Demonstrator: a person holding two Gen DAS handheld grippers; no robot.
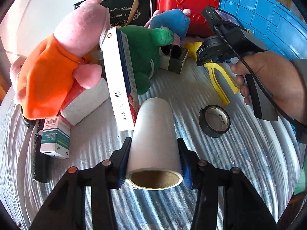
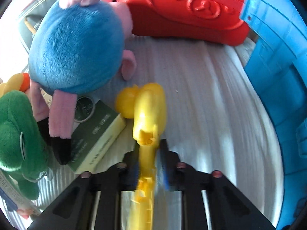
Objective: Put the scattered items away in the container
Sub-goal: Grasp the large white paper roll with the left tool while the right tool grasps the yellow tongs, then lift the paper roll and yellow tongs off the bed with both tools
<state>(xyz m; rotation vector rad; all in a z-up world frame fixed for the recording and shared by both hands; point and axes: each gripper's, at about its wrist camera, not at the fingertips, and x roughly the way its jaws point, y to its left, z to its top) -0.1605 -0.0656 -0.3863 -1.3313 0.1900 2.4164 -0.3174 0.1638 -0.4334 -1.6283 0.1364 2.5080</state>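
My left gripper [image 1: 153,153] is shut on a white roll with a cardboard core [image 1: 153,134], held over the ribbed white foam. My right gripper [image 2: 149,153] is closing around a yellow plastic clip [image 2: 147,115], with the pads close on both sides; the frame is blurred. In the left wrist view the right gripper [image 1: 213,61] sits over that yellow clip [image 1: 220,84]. The blue crate [image 1: 268,23] stands at the right, also in the right wrist view [image 2: 278,76].
A black tape roll [image 1: 214,120], a white-blue box [image 1: 120,76], pink-orange plush [image 1: 57,61], green plush [image 1: 145,53], blue plush [image 2: 76,46], a dark green box [image 2: 96,134], a teal carton [image 1: 55,136] and a red case [image 2: 182,9] lie around.
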